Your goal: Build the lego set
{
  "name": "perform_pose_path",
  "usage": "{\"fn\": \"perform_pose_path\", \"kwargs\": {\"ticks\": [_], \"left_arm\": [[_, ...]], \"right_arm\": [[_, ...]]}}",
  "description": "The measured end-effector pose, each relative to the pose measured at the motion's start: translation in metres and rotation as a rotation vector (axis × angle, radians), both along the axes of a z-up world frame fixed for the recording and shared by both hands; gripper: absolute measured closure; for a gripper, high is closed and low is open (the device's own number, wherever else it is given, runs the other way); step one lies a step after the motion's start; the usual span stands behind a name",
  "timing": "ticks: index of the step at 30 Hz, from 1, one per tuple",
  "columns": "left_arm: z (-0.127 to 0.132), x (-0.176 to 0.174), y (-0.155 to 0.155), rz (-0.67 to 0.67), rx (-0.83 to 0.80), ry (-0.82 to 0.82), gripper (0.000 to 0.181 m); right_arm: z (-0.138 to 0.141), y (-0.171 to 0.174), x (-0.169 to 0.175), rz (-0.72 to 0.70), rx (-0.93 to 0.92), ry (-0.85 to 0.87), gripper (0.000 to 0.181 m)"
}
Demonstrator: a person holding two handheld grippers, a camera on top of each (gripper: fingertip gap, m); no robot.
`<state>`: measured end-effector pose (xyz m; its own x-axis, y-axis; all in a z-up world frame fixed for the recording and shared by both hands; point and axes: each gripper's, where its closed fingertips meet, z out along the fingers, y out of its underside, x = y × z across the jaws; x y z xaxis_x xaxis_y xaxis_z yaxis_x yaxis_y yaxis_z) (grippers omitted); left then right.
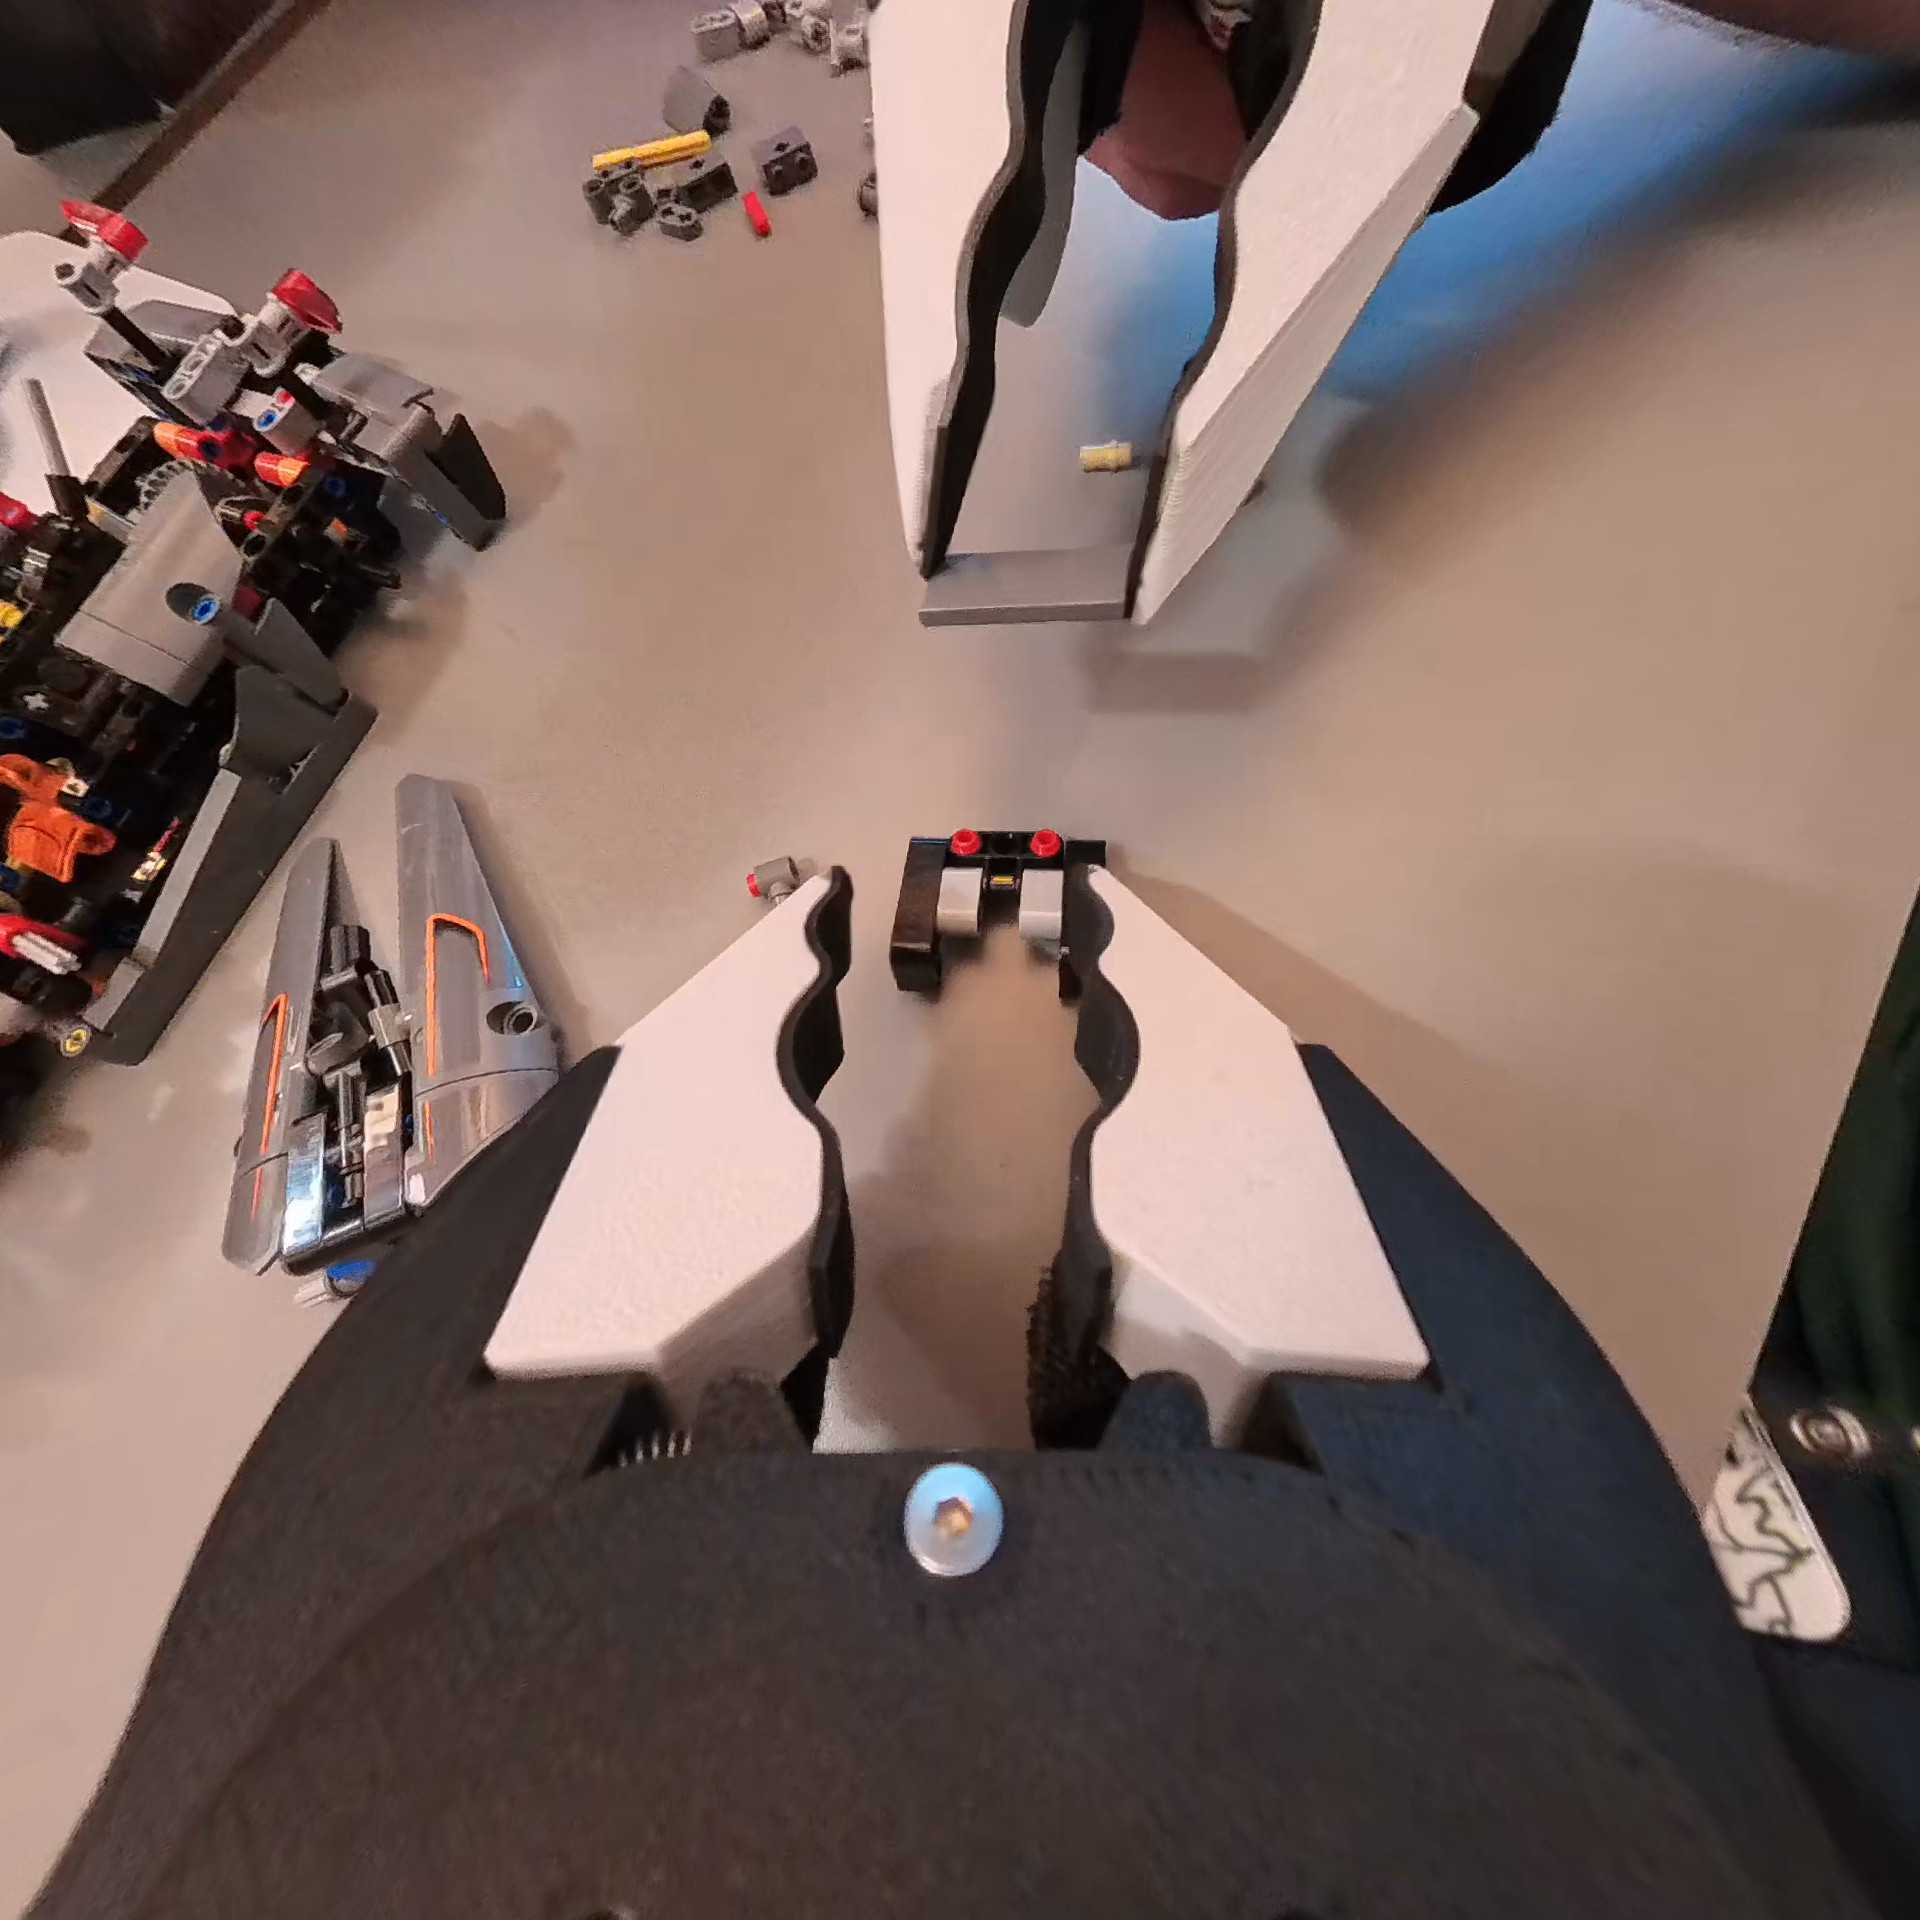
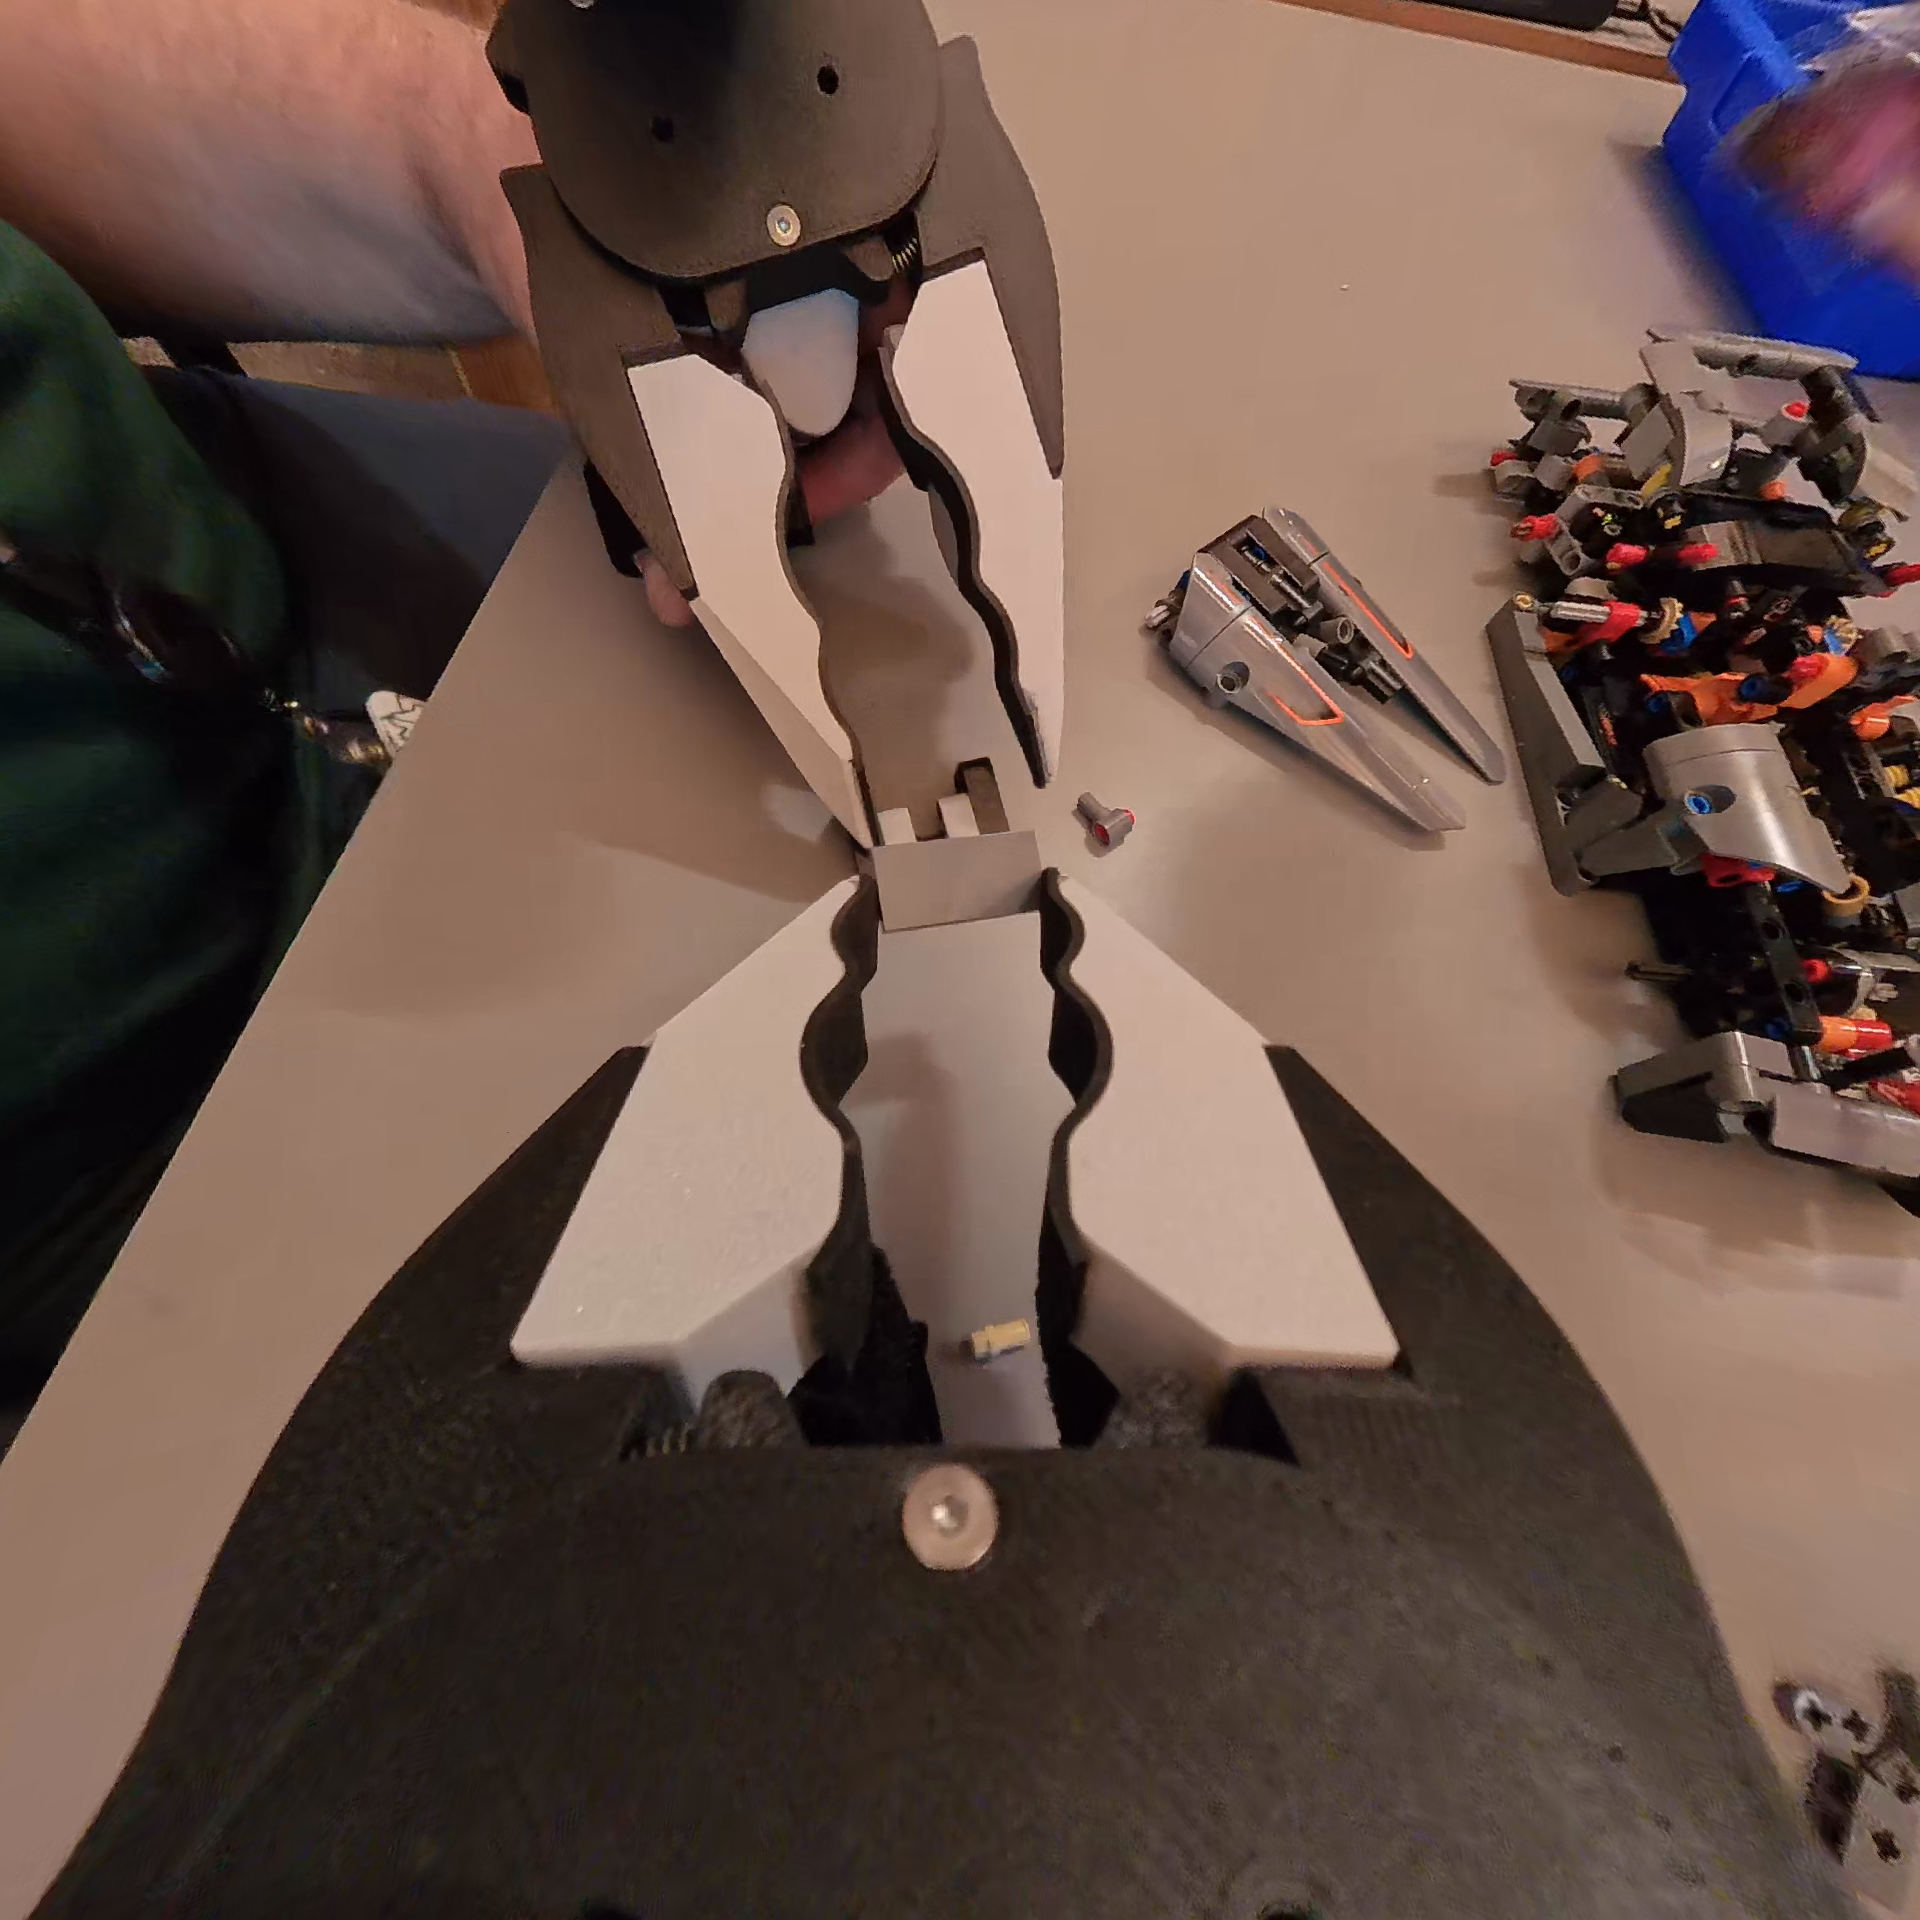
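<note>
A: What does each gripper have?

B: The right gripper (image 2: 956, 883) is closed on a flat grey tile (image 2: 958, 881), smooth and rectangular, its long axis running 9 to 3 o'clock across the fingertips. In the left wrist view that tile (image 1: 1023, 601) sits at 12 o'clock, held off the table.

A: And the left?

B: The left gripper (image 1: 966, 904) stands spread apart, its two white fingers with wavy black pads on either side of a small black frame piece (image 1: 982, 904). The right pad looks to touch the frame; the left one is clear of it. The frame is U-shaped, carrying two red pins and two pale grey blocks, its open end pointing to 6 o'clock, toward the camera.

A: Loose parts?

B: One tan peg (image 1: 1107, 457) lies on the matte grey table (image 1: 727, 623) between the right gripper's fingers. One short grey pin with a red end (image 1: 774, 878) lies just beside the left fingertip, at 9 o'clock from the frame.

A: Bigger builds?

B: Two. A glossy silver wedge assembly with orange lines (image 1: 384, 1039), tapering toward 12 o'clock, and a large black-and-grey chassis (image 1: 187, 623) at 9 o'clock. A scatter of small bricks (image 1: 686, 177) lies at 11 o'clock.
</note>
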<state>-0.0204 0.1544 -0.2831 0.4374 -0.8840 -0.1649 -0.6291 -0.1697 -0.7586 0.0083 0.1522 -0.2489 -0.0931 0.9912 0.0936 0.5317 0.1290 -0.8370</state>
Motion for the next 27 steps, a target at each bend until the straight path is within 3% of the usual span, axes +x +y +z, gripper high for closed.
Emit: {"fn": "perform_pose_path", "kwargs": {"ticks": [27], "left_arm": [[-0.003, 0.01, 0.002, -0.011, 0.018, 0.011, 0.141]], "right_arm": [[0.004, 0.014, 0.011, -0.053, 0.036, -0.009, 0.152]]}}
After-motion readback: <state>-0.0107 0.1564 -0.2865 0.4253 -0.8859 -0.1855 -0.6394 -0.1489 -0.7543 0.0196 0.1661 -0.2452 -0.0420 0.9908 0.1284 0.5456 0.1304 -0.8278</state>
